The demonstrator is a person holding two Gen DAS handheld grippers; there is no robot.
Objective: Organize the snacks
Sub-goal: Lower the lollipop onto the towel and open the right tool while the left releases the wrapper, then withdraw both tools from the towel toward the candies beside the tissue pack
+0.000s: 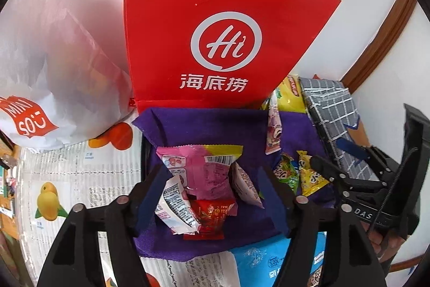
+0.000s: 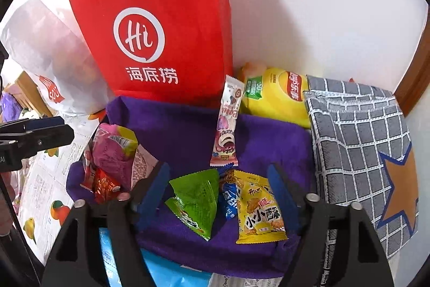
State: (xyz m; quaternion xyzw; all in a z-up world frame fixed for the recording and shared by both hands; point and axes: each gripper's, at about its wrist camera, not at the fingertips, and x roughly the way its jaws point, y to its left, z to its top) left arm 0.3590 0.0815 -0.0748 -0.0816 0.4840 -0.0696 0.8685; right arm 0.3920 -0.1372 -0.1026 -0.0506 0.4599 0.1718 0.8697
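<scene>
Both views are bright and evenly lit, with colours strong and print readable at the centre. The tall red paper bag with a white logo (image 2: pixel 161 26) throws a soft grey shadow on the white wall to its right in the right wrist view. Glare glints off the glossy pink plastic snack packet (image 1: pixel 204 166). Fisheye bending curves straight edges, and a black rim darkens every corner. The frame edges blur; the lower foreground is slightly soft.

Red bag (image 2: pixel 158 26) and checked cloth (image 2: pixel 357 141) wall in the purple cloth (image 2: pixel 182 131).
</scene>
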